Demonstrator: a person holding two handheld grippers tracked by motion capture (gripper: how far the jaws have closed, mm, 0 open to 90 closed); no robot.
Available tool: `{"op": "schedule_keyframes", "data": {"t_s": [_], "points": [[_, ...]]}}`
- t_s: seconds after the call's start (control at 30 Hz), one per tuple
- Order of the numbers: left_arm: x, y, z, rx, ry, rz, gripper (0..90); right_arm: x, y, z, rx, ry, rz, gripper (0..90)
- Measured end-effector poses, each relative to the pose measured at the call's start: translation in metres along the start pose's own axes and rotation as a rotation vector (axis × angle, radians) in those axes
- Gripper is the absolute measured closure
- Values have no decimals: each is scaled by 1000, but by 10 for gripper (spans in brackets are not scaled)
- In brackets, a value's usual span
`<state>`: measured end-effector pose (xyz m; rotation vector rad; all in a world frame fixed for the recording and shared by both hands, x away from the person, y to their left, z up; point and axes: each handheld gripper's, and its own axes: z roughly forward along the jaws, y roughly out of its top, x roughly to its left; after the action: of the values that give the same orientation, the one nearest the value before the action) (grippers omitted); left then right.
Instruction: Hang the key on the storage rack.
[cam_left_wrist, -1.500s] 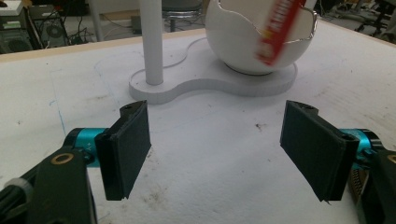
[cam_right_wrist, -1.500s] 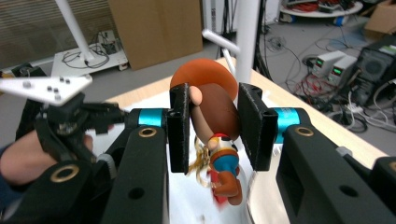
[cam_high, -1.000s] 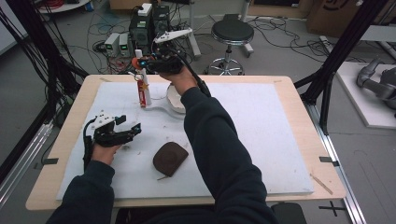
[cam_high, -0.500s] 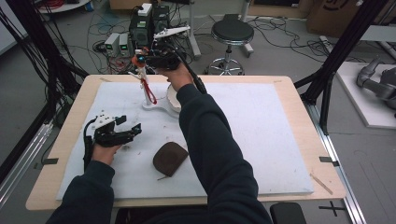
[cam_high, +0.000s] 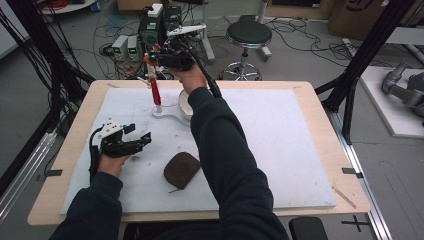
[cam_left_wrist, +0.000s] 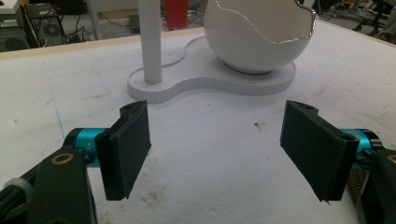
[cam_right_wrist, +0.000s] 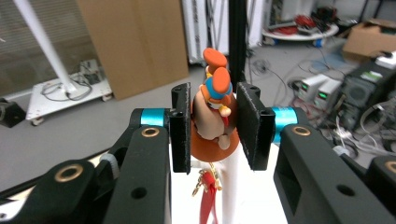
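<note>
Bench (cam_high: 320, 150): white mat, cabled lab floor behind | chicken keychain (cam_right_wrist: 215, 112): orange, red strap, atop white stand (cam_high: 165, 111) | my right tongs (cam_right_wrist: 214, 123) clamped on it; left tongs (cam_left_wrist: 217, 154) apart.

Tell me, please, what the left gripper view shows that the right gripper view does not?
The left gripper view alone shows the broken-eggshell-shaped white bowl, the flat white base under it, the bare foot of the white post and the left gripper, jaws wide apart over the white mat with nothing between them. The right gripper view alone shows the right gripper shut on an orange-and-brown bird figurine, a red strap with a gold clasp hanging below it, and a cardboard sheet beyond. Both share the white post.
</note>
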<state>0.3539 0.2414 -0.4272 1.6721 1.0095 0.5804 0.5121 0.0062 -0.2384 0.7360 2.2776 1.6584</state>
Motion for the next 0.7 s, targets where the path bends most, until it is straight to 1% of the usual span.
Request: {"op": "schedule_keyframes", "data": {"t_s": [0.07, 0.1, 0.13, 0.2, 0.23, 0.27, 0.3, 0.33, 0.37, 0.47, 0.5, 0.53, 0.57, 0.6, 0.63, 0.67, 0.7], "points": [[0, 0, 0, 0, 0, 0, 243, -2, -3, 0, 3, -1, 1, 688], [0, 0, 0, -2, 1, 2, 243, -5, -10, 0, 25, -14, -4, 687], [0, 0, 0, -2, 1, 2, 243, -5, -10, 0, 25, -14, -4, 687], [0, 0, 0, 1, -1, 0, 243, -9, -19, -2, 47, -24, -3, 687], [0, 0, -1, 6, -1, 5, 243, -14, -28, -5, 62, -27, 4, 687], [0, 0, 0, 4, 0, 3, 243, -14, -28, -5, 62, -27, 4, 687], [0, 0, 0, 6, 0, 4, 243, -19, -37, -9, 78, -29, 9, 686], [0, 0, 0, 7, 1, 4, 243, -21, -42, -10, 86, -27, 9, 685], [0, 0, 0, 7, 1, 5, 243, -21, -42, -10, 86, -27, 9, 685], [-1, 0, 0, 7, 4, 5, 245, -25, -56, -16, 108, -20, 18, 677], [-1, -1, 0, 11, 3, 8, 245, -28, -64, -23, 101, -9, 29, 678], [-1, -1, 0, 13, 2, 9, 245, -28, -64, -23, 101, -9, 29, 678], [-1, -1, 0, 13, 2, 9, 245, -30, -67, -29, 92, -3, 36, 670], [-1, -1, 0, 14, 2, 8, 246, -35, -74, -42, 71, -9, 51, 643], [-1, -2, -1, 14, 1, 11, 246, -35, -74, -42, 71, -9, 51, 643], [-1, -2, -1, 13, 1, 6, 248, -38, -77, -50, 68, -13, 54, 642], [-1, -2, -1, 13, 1, 6, 250, -44, -85, -68, 67, -26, 54, 622]]}}
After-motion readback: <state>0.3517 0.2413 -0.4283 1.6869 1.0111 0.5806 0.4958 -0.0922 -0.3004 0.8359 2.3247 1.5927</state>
